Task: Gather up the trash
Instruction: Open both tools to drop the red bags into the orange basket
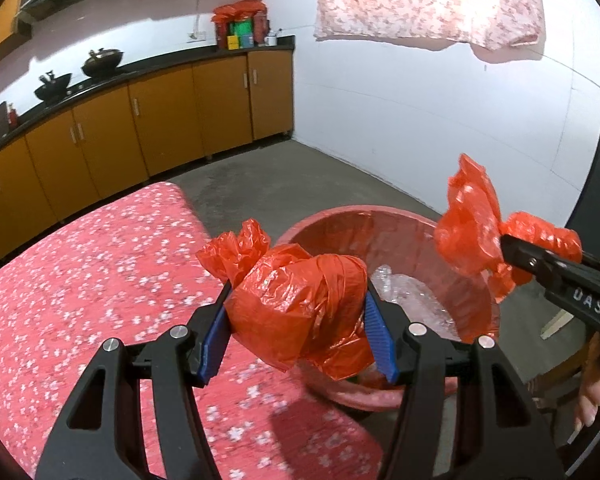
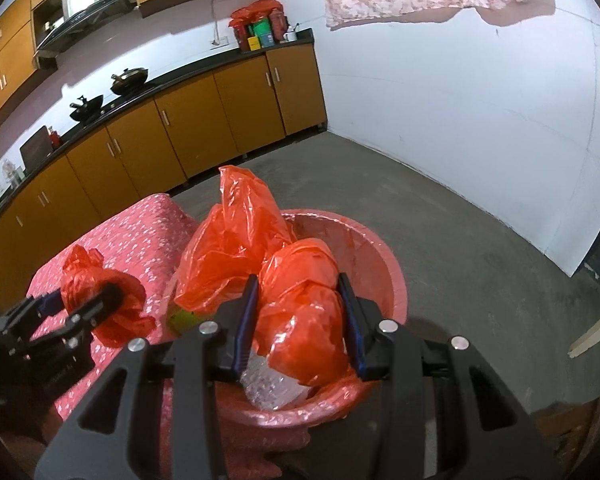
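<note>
Red plastic bundles fill both our claws: the left claw and right claw each clamp one, jaws part-open around it. We judge collection nearly done, with the pink bin just beyond and below both claws, and only the drop left.

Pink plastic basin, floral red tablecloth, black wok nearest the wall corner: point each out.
Pink plastic basin (image 1: 340,220): left wrist view, far rim.
Floral red tablecloth (image 1: 80,280): left wrist view, bare top.
Black wok nearest the wall corner (image 1: 102,62): left wrist view, bowl.

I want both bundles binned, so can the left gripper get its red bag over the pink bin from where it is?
Probably yes. The left gripper grips its red bag beside the pink bin, whose mouth is open. The right gripper with its own bag already hangs over it, crowding the space.
</note>
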